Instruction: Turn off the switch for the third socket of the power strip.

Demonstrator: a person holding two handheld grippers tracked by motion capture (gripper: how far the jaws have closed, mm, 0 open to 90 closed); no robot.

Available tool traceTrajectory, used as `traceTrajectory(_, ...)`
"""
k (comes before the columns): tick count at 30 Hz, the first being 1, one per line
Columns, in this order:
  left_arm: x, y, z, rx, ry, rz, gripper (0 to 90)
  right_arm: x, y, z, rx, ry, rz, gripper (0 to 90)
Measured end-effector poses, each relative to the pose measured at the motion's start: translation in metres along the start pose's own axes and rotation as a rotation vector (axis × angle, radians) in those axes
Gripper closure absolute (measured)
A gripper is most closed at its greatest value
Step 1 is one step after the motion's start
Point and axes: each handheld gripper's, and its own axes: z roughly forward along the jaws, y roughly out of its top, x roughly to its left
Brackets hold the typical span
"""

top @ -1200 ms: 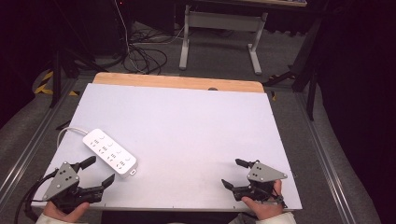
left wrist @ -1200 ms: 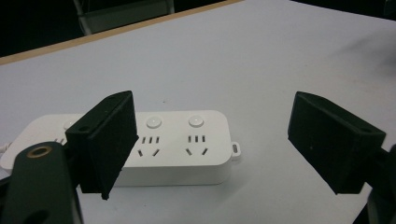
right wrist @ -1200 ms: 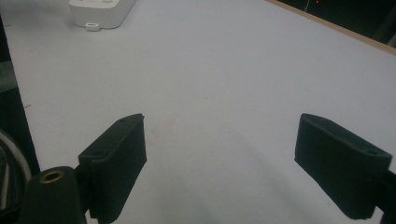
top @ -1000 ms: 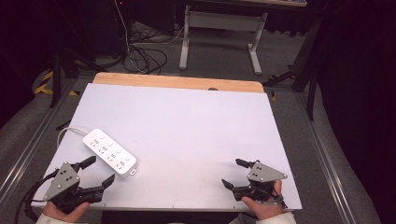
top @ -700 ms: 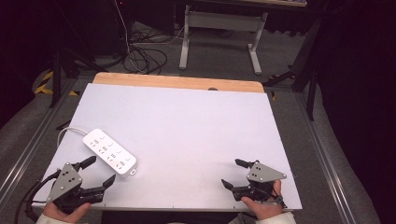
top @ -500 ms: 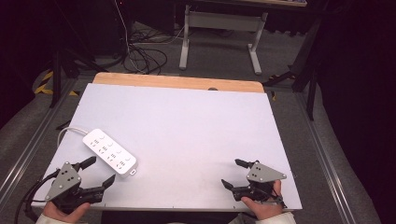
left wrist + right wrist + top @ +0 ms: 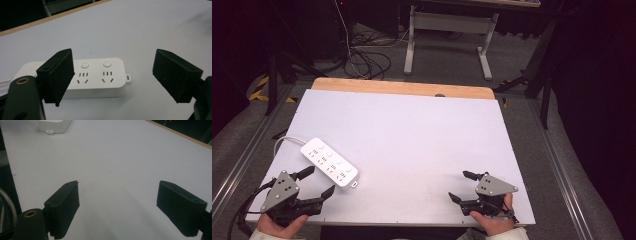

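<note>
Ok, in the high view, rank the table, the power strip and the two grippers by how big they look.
1. Table, by far the largest.
2. Power strip.
3. Left gripper and right gripper: they look about alike, and close to the strip in size, so that ranking is unsure.

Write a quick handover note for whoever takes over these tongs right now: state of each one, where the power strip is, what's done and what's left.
Left tongs: open, holding nothing, at the near left corner of the white table, pointed at the white rectangular plastic power strip. In the left gripper view its near end sits just ahead of the jaws, untouched.
Right tongs: open, holding nothing, near the right front edge over bare table.
Power strip: flat on the table's left side, sockets up, white cable running off the left edge.
Done: nothing gripped yet.
Left: probably close the left tongs on the strip's near end; the right tongs are free to help.
</note>
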Motion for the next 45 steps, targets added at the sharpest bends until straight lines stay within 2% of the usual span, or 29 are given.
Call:
traceTrajectory(7,0.001,0.012,0.002,-0.007,0.001,0.005,19.2,0.001,0.0,0.001,0.006,0.002,-0.001,19.7)
traceTrajectory(17,0.002,0.023,0.013,0.013,-0.004,0.005,20.0,0.001,0.0,0.002,0.008,0.011,-0.001,21.6)
traceTrajectory(38,0.01,0.041,0.042,0.022,-0.011,0.009,20.4,0.0,0.0,0.002,0.01,0.016,-0.001,21.7)
traceTrajectory(41,0.011,0.042,0.047,0.029,-0.01,-0.001,20.5,0.0,-0.001,0.001,0.009,0.018,-0.001,21.8)
traceTrajectory(44,0.014,0.043,0.049,0.037,-0.008,0.006,20.5,0.0,-0.001,0.001,0.009,0.019,-0.001,21.8)
traceTrajectory(45,0.016,0.043,0.052,0.041,-0.005,-0.007,20.5,0.0,-0.001,0.002,0.009,0.018,0.0,21.8)
